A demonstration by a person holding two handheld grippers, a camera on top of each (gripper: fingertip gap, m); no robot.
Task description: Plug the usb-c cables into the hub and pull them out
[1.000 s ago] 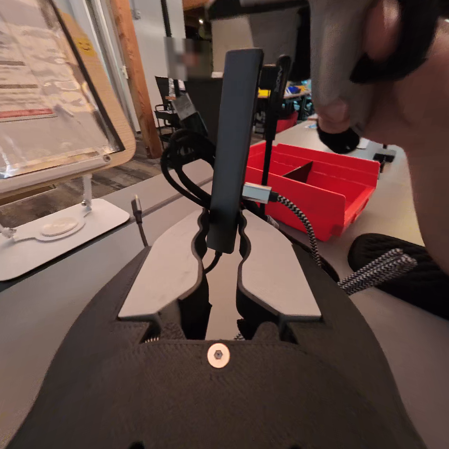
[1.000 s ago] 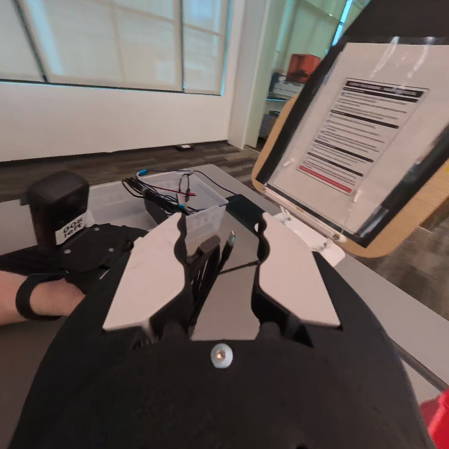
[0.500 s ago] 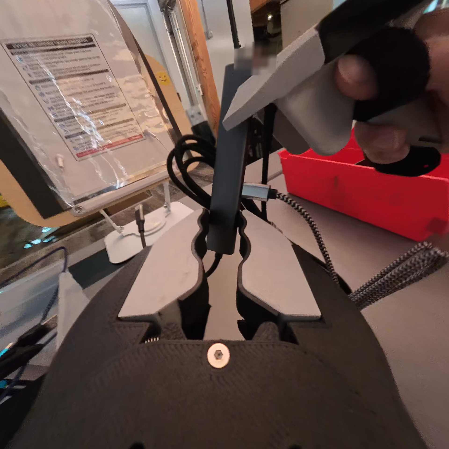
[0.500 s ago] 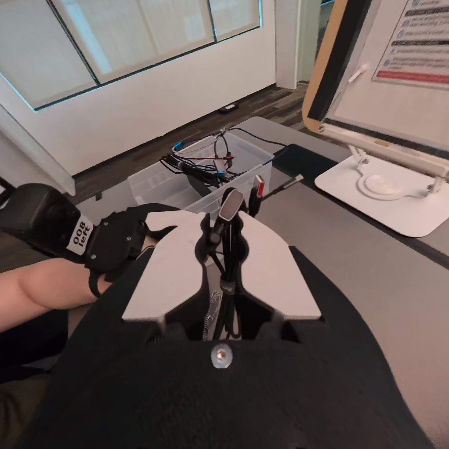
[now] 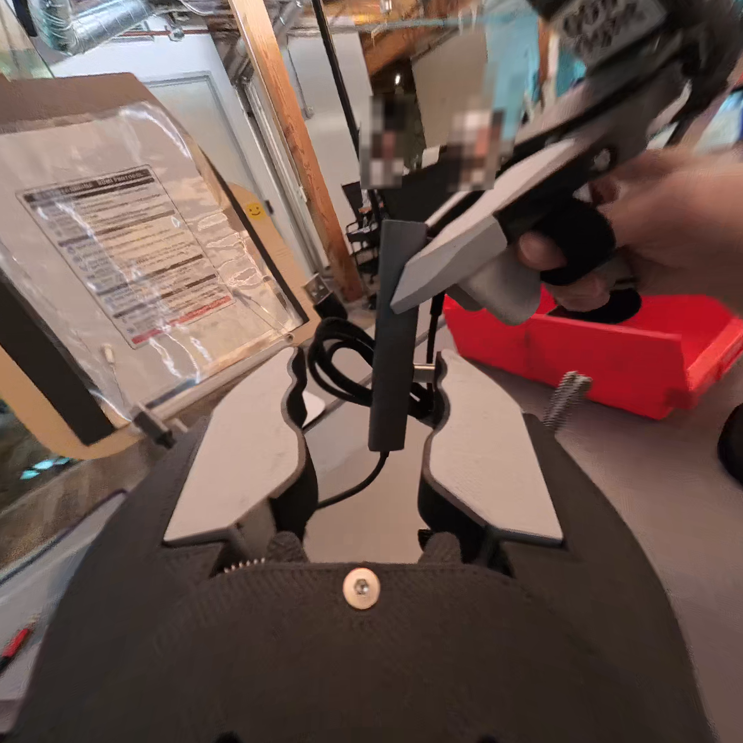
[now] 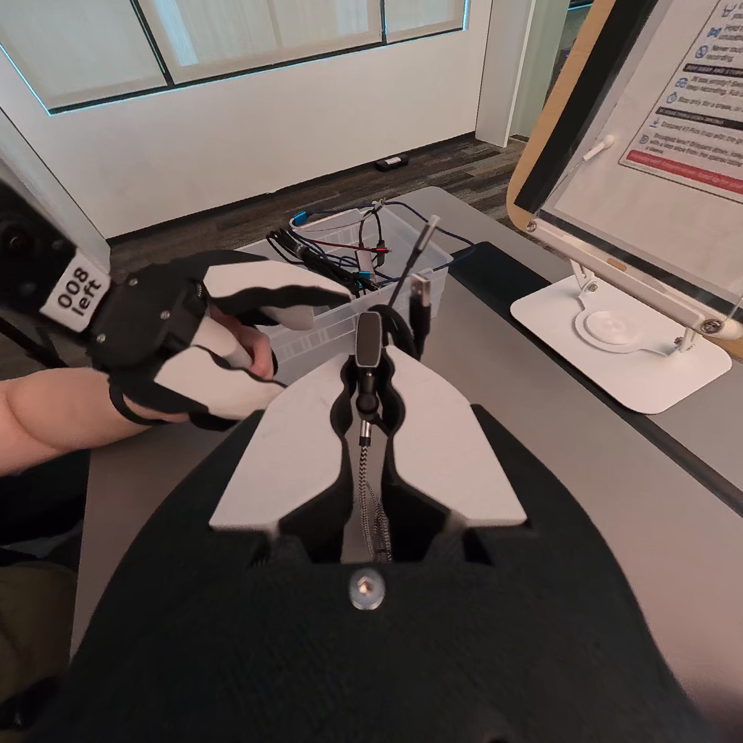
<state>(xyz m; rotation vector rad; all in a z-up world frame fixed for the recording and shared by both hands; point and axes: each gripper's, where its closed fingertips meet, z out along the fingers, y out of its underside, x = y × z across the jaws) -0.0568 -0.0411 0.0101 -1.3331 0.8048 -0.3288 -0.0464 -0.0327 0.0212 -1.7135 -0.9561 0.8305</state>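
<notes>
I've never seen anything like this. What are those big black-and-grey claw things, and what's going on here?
They are hand-held grippers, one in each of a person's hands, each carrying a camera that looks along its two fingers. One picture comes from the left gripper: it is open around a dark grey USB hub that stands upright between its fingers. The other comes from the right gripper, shut on the hub's end, with a braided cable running back from it. On the grey table sit a red bin, a clear box of cables and a sign stand.
</notes>
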